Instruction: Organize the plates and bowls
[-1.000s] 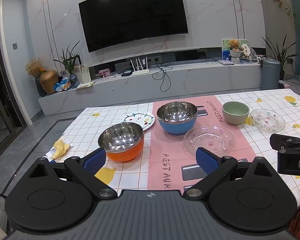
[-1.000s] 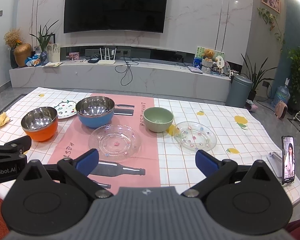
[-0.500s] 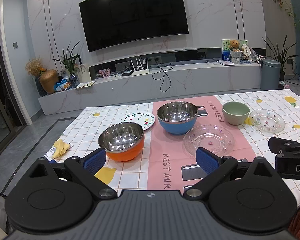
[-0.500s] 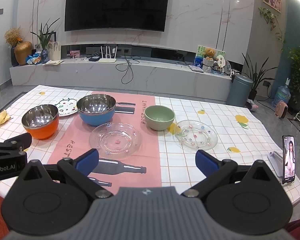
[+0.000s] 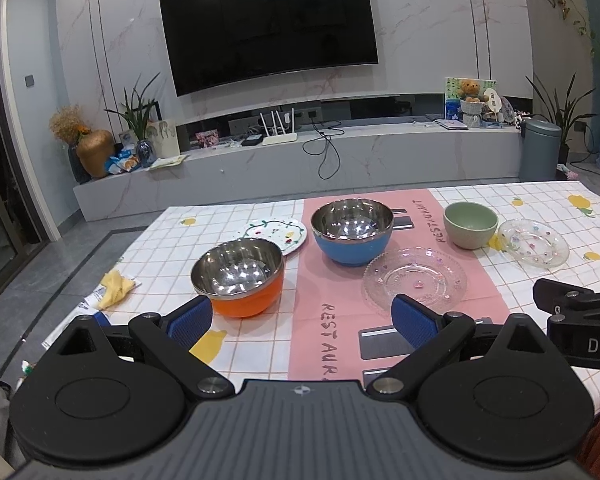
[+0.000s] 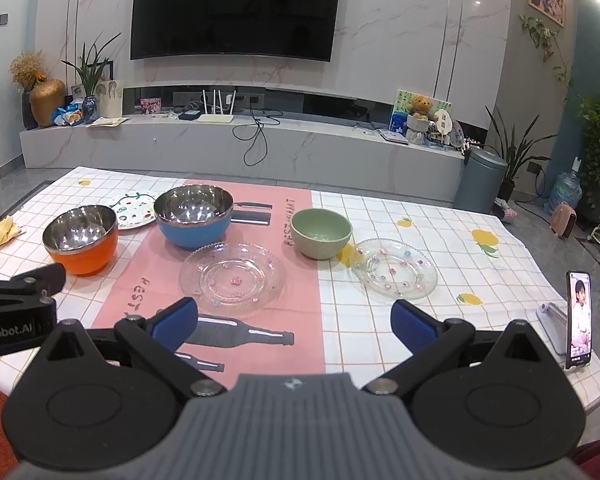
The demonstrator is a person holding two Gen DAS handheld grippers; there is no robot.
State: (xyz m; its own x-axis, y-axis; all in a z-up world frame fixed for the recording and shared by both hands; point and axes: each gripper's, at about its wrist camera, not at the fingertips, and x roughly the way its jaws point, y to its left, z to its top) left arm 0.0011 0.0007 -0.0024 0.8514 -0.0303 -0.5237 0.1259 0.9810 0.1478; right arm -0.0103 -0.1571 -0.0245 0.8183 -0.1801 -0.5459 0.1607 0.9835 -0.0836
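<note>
On the table stand an orange steel bowl, a blue steel bowl and a green bowl. A white patterned plate lies behind the orange bowl. Two clear glass plates lie nearer: one on the pink runner, one to the right. My left gripper is open and empty, just in front of the orange bowl. My right gripper is open and empty, in front of the two glass plates.
A phone on a stand sits at the table's right front corner. A yellow cloth and packets lie at the left edge. The checked tablecloth covers the table. A TV console stands behind.
Both grippers have drifted slightly; the right view has moved a little closer to the dishes. Nothing on the table has moved.
</note>
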